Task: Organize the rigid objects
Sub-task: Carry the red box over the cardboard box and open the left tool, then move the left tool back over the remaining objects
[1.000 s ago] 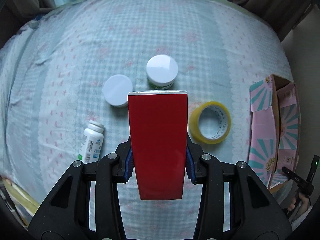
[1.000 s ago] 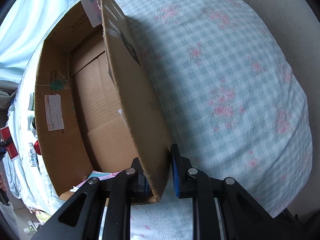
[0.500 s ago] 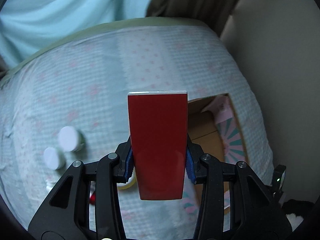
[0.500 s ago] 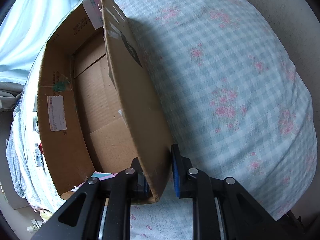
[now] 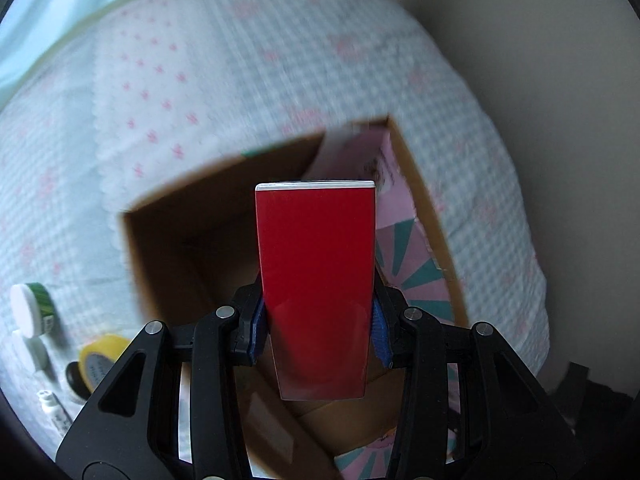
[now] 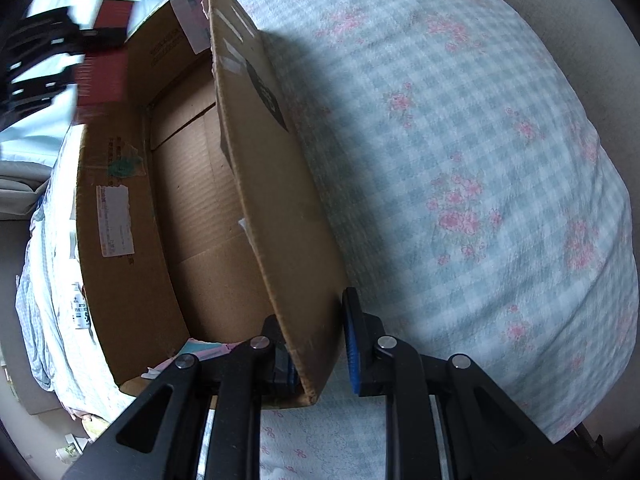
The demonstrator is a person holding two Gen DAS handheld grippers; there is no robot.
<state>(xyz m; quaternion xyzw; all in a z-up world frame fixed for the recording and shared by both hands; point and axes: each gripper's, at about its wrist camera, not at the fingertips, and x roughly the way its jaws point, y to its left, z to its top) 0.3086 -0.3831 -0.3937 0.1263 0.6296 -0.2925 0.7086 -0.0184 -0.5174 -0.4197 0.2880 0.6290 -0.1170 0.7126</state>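
My left gripper [image 5: 318, 328] is shut on a tall red box [image 5: 316, 280] with a white top edge, held upright above the open cardboard box [image 5: 160, 248]. In the right wrist view the same red box [image 6: 104, 68] shows blurred at the top left, over the carton's far corner. My right gripper [image 6: 320, 344] is shut on the cardboard box's near side wall [image 6: 272, 200], one blue pad inside and one outside. The carton's brown floor is bare apart from pink patterned paper [image 5: 394, 208] along one side.
The box sits on a bed with a blue checked floral cover [image 6: 460, 160]. White-lidded jars [image 5: 28, 312], a yellow tape roll [image 5: 98, 364] and a small tube [image 5: 52, 404] lie left of the carton. A white bottle [image 6: 80, 312] lies beyond its far wall. A pale wall [image 5: 540, 80] runs along the right.
My left gripper has swung right with the red box, from above the jars and tape to over the open carton. The red box has come into the right wrist view. The right gripper keeps its hold.
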